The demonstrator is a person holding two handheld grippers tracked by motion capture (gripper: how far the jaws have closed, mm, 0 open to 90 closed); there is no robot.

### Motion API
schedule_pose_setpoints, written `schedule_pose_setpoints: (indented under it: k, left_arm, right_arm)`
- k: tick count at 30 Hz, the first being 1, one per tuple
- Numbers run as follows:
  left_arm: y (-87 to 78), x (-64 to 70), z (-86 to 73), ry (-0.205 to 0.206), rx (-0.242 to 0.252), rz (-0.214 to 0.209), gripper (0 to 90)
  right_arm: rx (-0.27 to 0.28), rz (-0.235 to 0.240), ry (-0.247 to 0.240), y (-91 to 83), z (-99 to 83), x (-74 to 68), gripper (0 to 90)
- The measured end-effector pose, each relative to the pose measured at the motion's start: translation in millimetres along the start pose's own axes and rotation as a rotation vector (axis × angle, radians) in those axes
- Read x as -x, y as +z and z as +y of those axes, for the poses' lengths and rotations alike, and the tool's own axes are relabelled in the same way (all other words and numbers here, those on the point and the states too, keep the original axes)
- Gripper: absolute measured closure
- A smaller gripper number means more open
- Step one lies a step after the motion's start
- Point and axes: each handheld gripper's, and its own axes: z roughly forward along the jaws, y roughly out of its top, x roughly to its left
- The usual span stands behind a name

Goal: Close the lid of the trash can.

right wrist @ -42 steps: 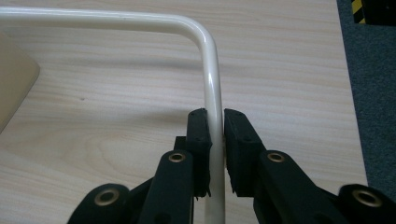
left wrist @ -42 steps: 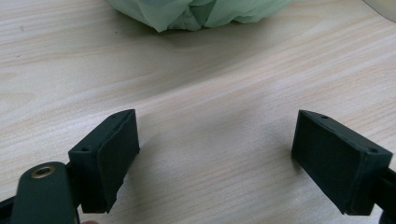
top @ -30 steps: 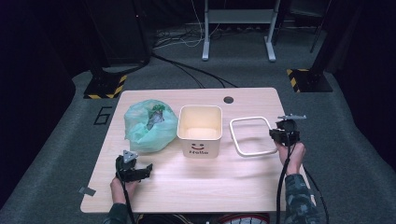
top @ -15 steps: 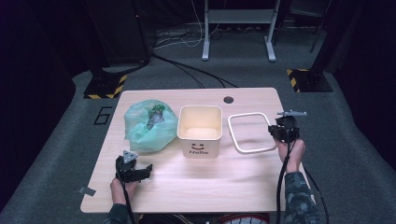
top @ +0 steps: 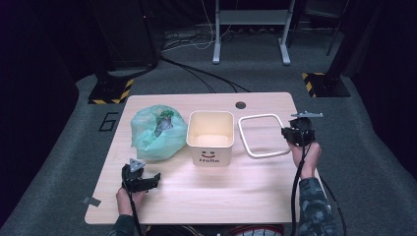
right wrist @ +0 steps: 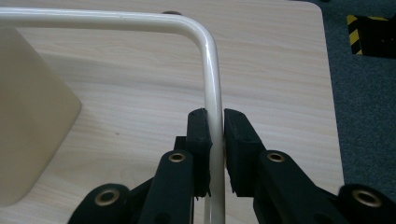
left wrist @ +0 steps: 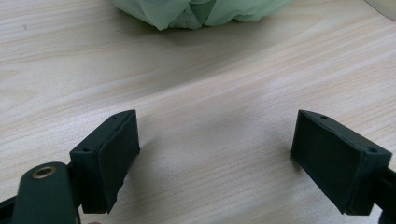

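Bag (top: 157, 132) left of bin (top: 211, 136), wire frame (top: 262, 136) right, all on table (top: 231, 191)

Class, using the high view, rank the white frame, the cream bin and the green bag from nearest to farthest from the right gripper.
1. White frame: clamped in the right gripper at its right side.
2. Cream bin: mid-table, left of the frame.
3. Green bag: far left, beyond the bin.

Grey carpet floor (top: 59, 162) around the wooden table (top: 206, 196) — dark room, metal stand (top: 251, 29) at twelve o'clock, hazard-striped feet (top: 110, 92).
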Motion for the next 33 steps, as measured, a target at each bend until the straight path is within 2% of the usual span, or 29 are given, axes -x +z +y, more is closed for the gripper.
schedule_pose_setpoints:
  k: [33]
  left_arm:
    - [-0.4,0.8,-0.4,-0.001,0.000,0.002,14.7]
  right_arm:
    - [0.037,0.003,-0.048,-12.6,34.2,-16.3,81.3]
